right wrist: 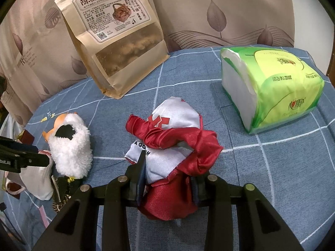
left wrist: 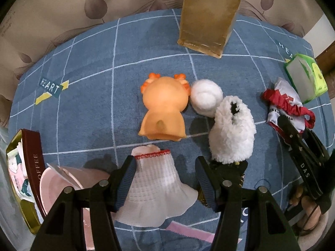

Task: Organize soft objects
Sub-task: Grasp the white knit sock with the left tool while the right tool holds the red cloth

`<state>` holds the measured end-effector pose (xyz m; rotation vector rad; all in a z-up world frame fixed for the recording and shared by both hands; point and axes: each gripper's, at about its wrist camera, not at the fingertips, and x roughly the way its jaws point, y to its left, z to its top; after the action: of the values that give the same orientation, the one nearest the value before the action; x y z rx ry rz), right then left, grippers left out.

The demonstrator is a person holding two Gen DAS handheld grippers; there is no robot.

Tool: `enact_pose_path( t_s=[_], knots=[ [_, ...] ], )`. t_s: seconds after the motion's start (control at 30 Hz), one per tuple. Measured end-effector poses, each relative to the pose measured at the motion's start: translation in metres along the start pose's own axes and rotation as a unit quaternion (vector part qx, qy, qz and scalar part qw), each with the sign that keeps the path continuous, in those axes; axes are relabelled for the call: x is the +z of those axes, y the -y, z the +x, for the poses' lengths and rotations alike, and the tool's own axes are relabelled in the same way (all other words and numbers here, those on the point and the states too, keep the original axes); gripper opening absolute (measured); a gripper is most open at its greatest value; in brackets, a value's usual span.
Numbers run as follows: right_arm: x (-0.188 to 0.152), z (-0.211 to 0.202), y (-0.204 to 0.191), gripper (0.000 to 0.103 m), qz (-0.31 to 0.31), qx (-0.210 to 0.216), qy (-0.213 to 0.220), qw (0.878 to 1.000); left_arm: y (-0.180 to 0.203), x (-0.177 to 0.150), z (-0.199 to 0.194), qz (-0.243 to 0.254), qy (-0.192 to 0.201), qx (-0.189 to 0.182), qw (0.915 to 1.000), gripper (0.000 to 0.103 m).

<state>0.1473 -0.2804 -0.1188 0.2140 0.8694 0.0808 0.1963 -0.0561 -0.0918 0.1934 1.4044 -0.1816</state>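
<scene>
One view shows white sock, other tissue pack

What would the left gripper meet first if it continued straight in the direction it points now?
Most likely the white ribbed sock with red lace trim, which lies between the open fingers of the left gripper, over the blue checked cloth.

Dim, warm indoor light; soft shadows, sharp centre, heavy fisheye bending at edges.

"HEART" printed on the blue checked cloth, "COFFEE" on the maroon box, "陈昌银 千层麻花" on the kraft snack bag, "DAS" on the right gripper.
</scene>
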Motion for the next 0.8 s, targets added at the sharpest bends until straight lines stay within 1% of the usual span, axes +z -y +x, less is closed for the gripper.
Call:
enact_pose_path(
  t_s=[0.23, 0.33, 0.43, 0.5, 0.53, 0.57, 0.6, 0.7, 0.73, 0.77, 0.8],
  knots=[
    [-0.001, -0.001, 0.0, 0.033, 0.002, 0.0, 0.0, 1.0, -0.002, 0.0, 0.007, 0.0, -0.002, 0.01, 0.9999, 0.06],
    [-0.001, -0.001, -0.001, 0.033, 0.003, 0.0, 0.0, 1.0, 0.0, 0.001, 0.009, 0.004, 0.0, 0.018, 0.9998, 0.06],
    [0.0, -0.001, 0.0, 0.033, 0.003, 0.001, 0.0, 1.0, 0.006, 0.002, 0.015, 0.01, 0.003, 0.039, 0.9992, 0.06],
    [0.0, -0.001, -0.001, 0.033, 0.004, 0.001, 0.0, 1.0, 0.007, 0.002, 0.015, 0.011, 0.006, 0.041, 0.9991, 0.059],
    [0.0, -0.001, -0.001, 0.033, 0.005, 0.001, 0.0, 1.0, 0.007, 0.002, 0.014, 0.013, 0.008, 0.044, 0.9989, 0.052],
    [0.0, -0.001, -0.001, 0.033, 0.005, 0.002, 0.0, 1.0, 0.009, 0.002, 0.013, 0.016, 0.011, 0.055, 0.9983, 0.038],
    [0.0, -0.001, -0.001, 0.033, 0.006, 0.002, 0.0, 1.0, 0.01, 0.002, 0.012, 0.015, 0.009, 0.056, 0.9983, 0.033],
    [0.0, -0.001, -0.001, 0.033, 0.007, 0.002, 0.0, 1.0, 0.006, 0.004, 0.01, 0.01, 0.008, 0.05, 0.9987, 0.03],
    [0.0, -0.002, -0.001, 0.033, 0.007, 0.002, 0.0, 1.0, 0.005, 0.004, 0.011, 0.01, 0.008, 0.049, 0.9987, 0.026],
    [0.0, -0.002, -0.001, 0.033, 0.007, 0.002, 0.0, 1.0, 0.005, 0.005, 0.011, 0.011, 0.008, 0.047, 0.9988, 0.019],
    [0.0, -0.002, -0.001, 0.033, 0.007, 0.002, 0.0, 1.0, 0.005, 0.005, 0.011, 0.01, 0.01, 0.044, 0.9989, 0.016]
  ],
)
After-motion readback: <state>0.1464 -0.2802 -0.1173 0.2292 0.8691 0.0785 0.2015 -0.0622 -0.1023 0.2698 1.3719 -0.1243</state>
